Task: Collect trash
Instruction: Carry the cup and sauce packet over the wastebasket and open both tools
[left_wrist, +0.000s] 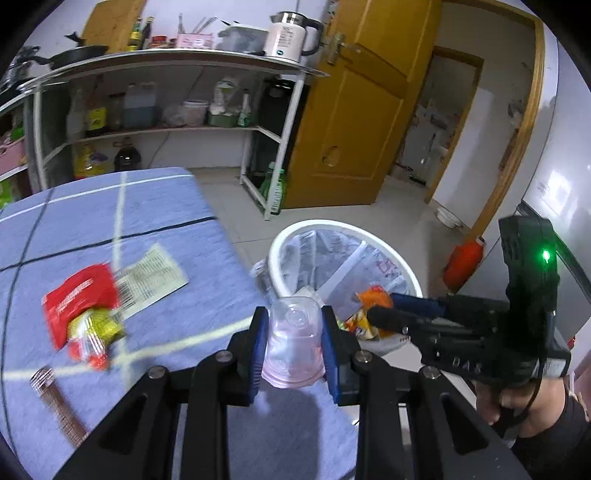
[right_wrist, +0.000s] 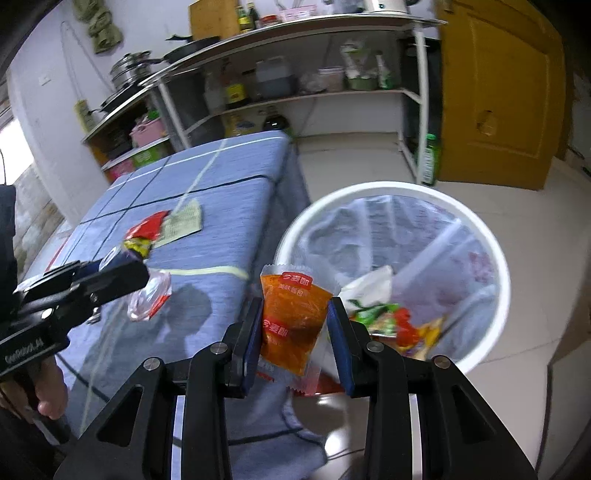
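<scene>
My left gripper (left_wrist: 293, 317) is shut on a clear plastic cup (left_wrist: 291, 343), squashed between its blue pads above the right edge of the blue-clothed table (left_wrist: 166, 206). The right wrist view shows this cup (right_wrist: 151, 299) crumpled at the left gripper's (right_wrist: 135, 267) tips. My right gripper (right_wrist: 295, 306) is shut on an orange snack packet (right_wrist: 291, 321), held beside the near rim of the white bin (right_wrist: 388, 186). The left wrist view shows the right gripper (left_wrist: 382, 304) and packet (left_wrist: 371, 295) over the bin (left_wrist: 332, 223). Inside the lined bin lie wrappers and tissue.
On the table lie a red packet (left_wrist: 81, 295) with a yellow wrapper, a printed paper slip (left_wrist: 155, 277) and a brown strip (left_wrist: 59, 402). A white shelf rack (left_wrist: 166, 129) stands behind it, a yellow door (left_wrist: 362, 129) to its right, and a red object (left_wrist: 463, 264) on the floor.
</scene>
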